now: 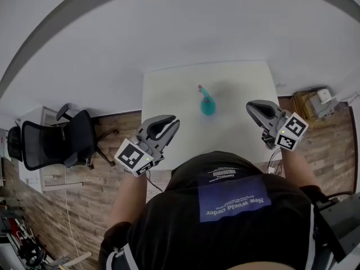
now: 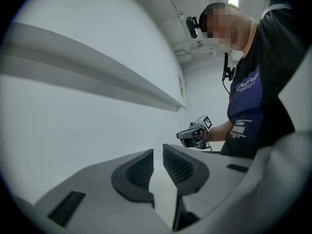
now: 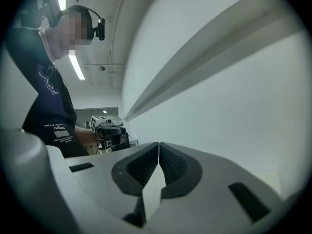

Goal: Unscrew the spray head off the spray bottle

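Spray bottle (image 1: 208, 107): teal, upright near the middle of the white desk (image 1: 169, 89), with its spray head (image 1: 202, 90) on top.
Left gripper (image 1: 170, 124): held above the near left part of the desk, pointing toward the bottle's side.
Left fingers (image 2: 141, 169): drawn in to a thin slit, with nothing between them.
Right gripper (image 1: 252, 107): held above the near right part of the desk, at about the bottle's level in the head view.
Right fingers (image 3: 173, 167): pressed tip to tip, with nothing between them.
Bottle and fingers: the bottle stands between the 2 grippers, well apart from both sets of tips and touching neither (roughly midway from side to side).
Gripper views: each looks past its own closed fingers at a white wall and across to the other gripper, held in the person's hand.
Surroundings: a black office chair (image 1: 56, 142) stands on the wood floor (image 1: 112, 167), left of the desk.
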Tool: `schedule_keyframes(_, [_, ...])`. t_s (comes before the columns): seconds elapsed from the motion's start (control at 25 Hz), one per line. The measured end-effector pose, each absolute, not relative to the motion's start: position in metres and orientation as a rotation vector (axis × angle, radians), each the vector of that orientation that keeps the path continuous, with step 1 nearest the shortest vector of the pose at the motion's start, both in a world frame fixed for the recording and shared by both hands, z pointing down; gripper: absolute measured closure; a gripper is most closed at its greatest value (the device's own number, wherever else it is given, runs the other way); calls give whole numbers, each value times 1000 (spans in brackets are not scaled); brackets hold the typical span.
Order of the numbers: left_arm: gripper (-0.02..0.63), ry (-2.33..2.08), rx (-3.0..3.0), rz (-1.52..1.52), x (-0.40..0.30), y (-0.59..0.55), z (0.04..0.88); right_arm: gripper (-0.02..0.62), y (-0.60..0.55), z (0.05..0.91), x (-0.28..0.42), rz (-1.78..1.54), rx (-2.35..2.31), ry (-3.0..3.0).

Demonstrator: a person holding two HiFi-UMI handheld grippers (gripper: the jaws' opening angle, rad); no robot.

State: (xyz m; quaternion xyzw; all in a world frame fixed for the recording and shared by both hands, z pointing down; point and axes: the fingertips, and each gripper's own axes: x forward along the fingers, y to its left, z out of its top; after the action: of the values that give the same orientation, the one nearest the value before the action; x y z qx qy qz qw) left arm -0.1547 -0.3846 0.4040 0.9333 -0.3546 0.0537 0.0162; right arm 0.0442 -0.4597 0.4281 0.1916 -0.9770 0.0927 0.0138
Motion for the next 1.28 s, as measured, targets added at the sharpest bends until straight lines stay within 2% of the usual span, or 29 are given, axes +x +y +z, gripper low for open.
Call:
schedule_keyframes(0.28, [554, -1090, 2917, 544, -100, -439, 441, 600, -511, 441, 93, 325, 536, -3099])
schedule_keyframes(0.64, [552, -629, 3041, 911, -94, -466, 488, 600, -516, 470, 83, 441, 770, -3041])
schedule_keyframes(0.84, [551, -298, 3066, 1224, -86, -485, 533, 600, -505, 490, 90, 489, 881, -3000])
schedule_keyframes(0.88, [531, -236, 3059, 1293, -79, -492, 542, 600, -507, 494, 98, 500, 901, -2994])
schedule_keyframes(0.92, [462, -179, 3047, 1352, -73, -499, 550, 600, -510, 498, 105, 508, 918, -2988])
schedule_keyframes(1.04, [453, -65, 3025, 1491, -65, -512, 559, 600, -516, 499, 114, 520, 949, -2979])
schedule_keyframes(1.12, [403, 9, 3008, 1598, -67, -514, 560, 600, -516, 494, 114, 521, 958, -2983])
schedule_keyframes(1.28, [396, 214, 2959, 1839, -70, -515, 570, 600, -517, 492, 115, 522, 962, -2988])
